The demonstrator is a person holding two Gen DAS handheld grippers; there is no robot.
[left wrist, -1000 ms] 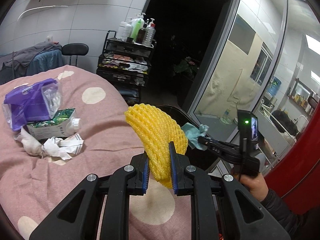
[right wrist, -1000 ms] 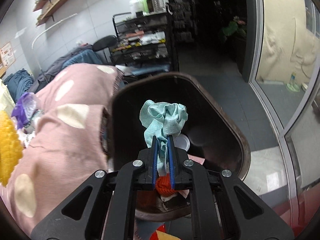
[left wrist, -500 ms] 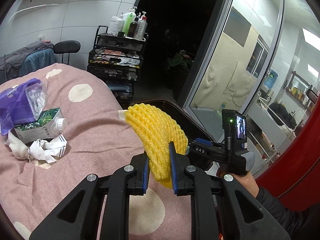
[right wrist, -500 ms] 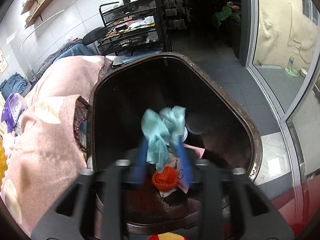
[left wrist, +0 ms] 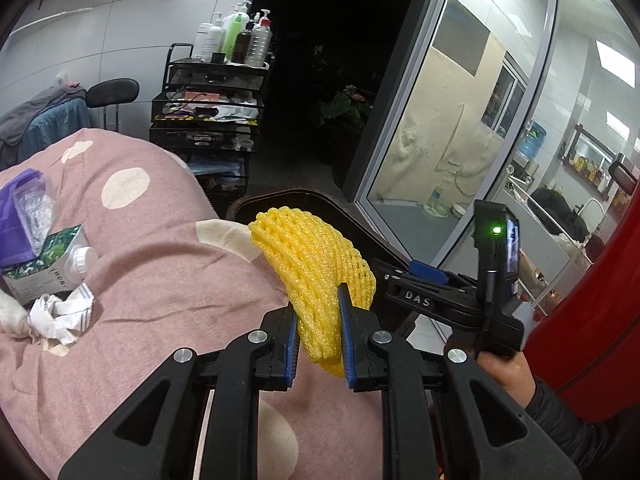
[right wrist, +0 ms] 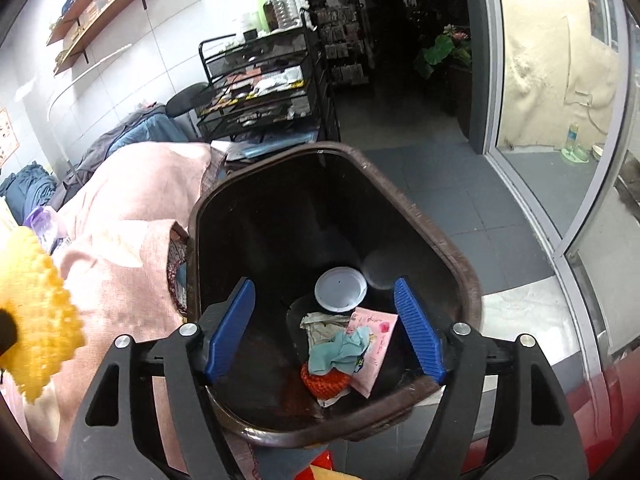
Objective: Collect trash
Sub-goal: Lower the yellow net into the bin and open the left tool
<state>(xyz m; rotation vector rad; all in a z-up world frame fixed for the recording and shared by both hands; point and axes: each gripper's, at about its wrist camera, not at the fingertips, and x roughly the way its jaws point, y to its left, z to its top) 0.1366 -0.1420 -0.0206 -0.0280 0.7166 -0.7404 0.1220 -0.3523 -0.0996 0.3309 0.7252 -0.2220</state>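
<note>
Over the bin (right wrist: 440, 248), right gripper (right wrist: 324, 332) jaws splayed; left gripper (left wrist: 318, 336) jaws clamp yellow foam net (left wrist: 316, 268).

A: Any lettering you can read?

B: Only "DAS", in white capitals on the side of the black plastic right gripper (left wrist: 430, 300), seen from the left wrist.

A: And the green-and-white printed carton (left wrist: 46, 264) on the pink spotted blanket (left wrist: 168, 264)?

B: It carries print, too small to make out.
</note>
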